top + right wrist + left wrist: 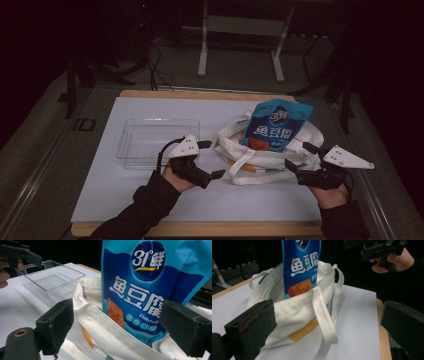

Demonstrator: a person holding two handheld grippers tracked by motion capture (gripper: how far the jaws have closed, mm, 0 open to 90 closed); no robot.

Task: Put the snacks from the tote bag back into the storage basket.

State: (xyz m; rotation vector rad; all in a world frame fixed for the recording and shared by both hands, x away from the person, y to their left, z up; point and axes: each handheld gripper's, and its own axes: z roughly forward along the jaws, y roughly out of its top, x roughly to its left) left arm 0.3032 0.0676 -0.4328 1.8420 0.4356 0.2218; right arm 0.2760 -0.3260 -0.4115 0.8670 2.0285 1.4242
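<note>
A white cloth tote bag (235, 145) lies on the white board, right of centre. A blue snack pouch (277, 125) stands half out of its mouth. My left gripper (212, 159) is open just left of the bag, with nothing between its fingers. My right gripper (300, 156) is open at the bag's right side. In the left gripper view, the bag (294, 307) and pouch (302, 267) sit ahead of the wide jaws of my left gripper (327, 315). In the right gripper view, the pouch (145, 282) and bag (100, 322) are close before my right gripper (117, 315).
An empty clear plastic tray (157, 137) sits left of the bag, behind my left hand. The white board (125, 200) lies on a wooden table whose edge (200, 229) runs along the front. A metal frame (202, 55) and cables stand on the floor beyond.
</note>
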